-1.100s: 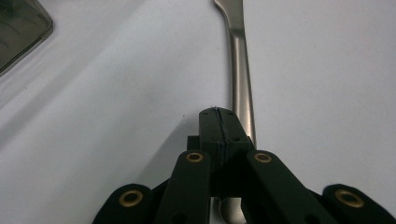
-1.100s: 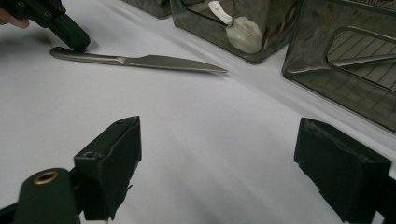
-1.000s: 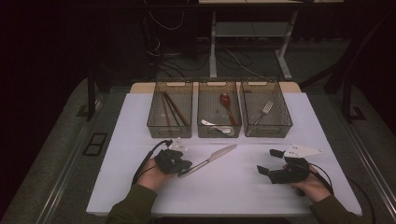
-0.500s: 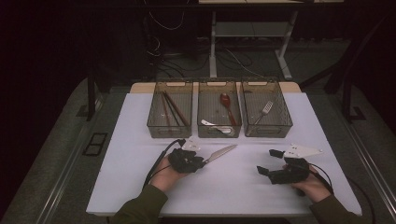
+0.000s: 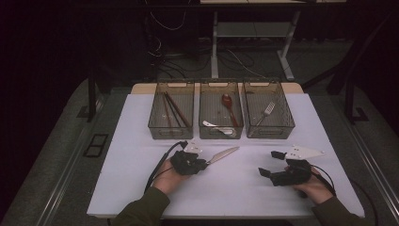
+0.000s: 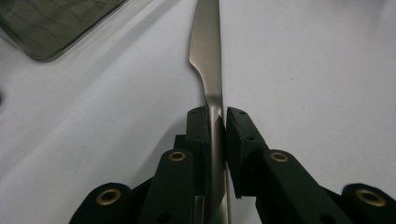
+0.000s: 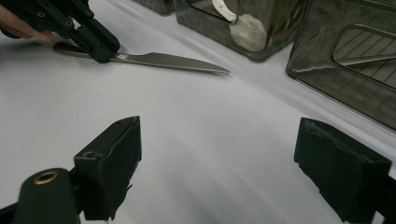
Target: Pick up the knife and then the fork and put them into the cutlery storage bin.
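The left gripper (image 6: 215,126) has its two black fingers (image 6: 198,135) set on either side of a table knife (image 6: 208,56), at the narrow neck where blade passes into handle; the pads sit close against the metal on both flanks, and the jaws have just been closing on it. The knife lies flat on the white table (image 5: 141,141), its blade running straight ahead of the fingertips and its handle passing back between them toward the hand. In the high view the left gripper (image 5: 200,165) rests low on the table with the blade of the knife (image 5: 225,153) pointing away from it, up and toward the middle bin (image 5: 220,134), which holds a wooden spoon (image 5: 228,104) and a white spoon (image 5: 216,127). The left bin (image 5: 155,127) holds chopsticks (image 5: 174,110) and the right bin (image 5: 287,127) a fork (image 5: 266,112); all three bins stand beyond the fingertips, apart from the knife's tip. The right gripper (image 5: 272,163) sits well apart on the other side of the table, its fingers (image 7: 112,163) spread wide with only bare table between them, the knife (image 7: 159,60) lying farther off ahead of them.
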Available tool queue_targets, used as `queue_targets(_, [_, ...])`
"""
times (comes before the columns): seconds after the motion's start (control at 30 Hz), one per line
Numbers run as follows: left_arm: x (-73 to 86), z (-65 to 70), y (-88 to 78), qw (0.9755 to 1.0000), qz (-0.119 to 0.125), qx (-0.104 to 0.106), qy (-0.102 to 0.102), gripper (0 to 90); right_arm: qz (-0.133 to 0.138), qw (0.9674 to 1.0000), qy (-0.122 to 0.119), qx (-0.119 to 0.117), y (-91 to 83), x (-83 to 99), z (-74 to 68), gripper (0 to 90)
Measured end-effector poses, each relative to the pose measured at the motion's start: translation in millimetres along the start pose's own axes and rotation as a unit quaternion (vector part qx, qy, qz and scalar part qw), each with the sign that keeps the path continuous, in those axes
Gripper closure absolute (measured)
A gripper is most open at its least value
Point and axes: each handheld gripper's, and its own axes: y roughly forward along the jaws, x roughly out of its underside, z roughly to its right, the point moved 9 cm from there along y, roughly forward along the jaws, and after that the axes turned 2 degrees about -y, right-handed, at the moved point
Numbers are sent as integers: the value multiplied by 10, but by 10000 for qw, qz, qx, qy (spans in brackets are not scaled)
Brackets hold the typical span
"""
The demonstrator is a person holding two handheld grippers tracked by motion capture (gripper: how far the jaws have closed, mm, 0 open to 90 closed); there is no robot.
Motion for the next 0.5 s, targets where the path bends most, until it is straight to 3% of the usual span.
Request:
queue_targets(0.27, [-6,26,-11,9999,34,-117,48,789,14,10000,64,-18,2,-4,10,147])
queue_targets(0.5, [-117,54,-125,9990,445,-96,-19,789,58,9998,178,-12,-6,-43,20,139])
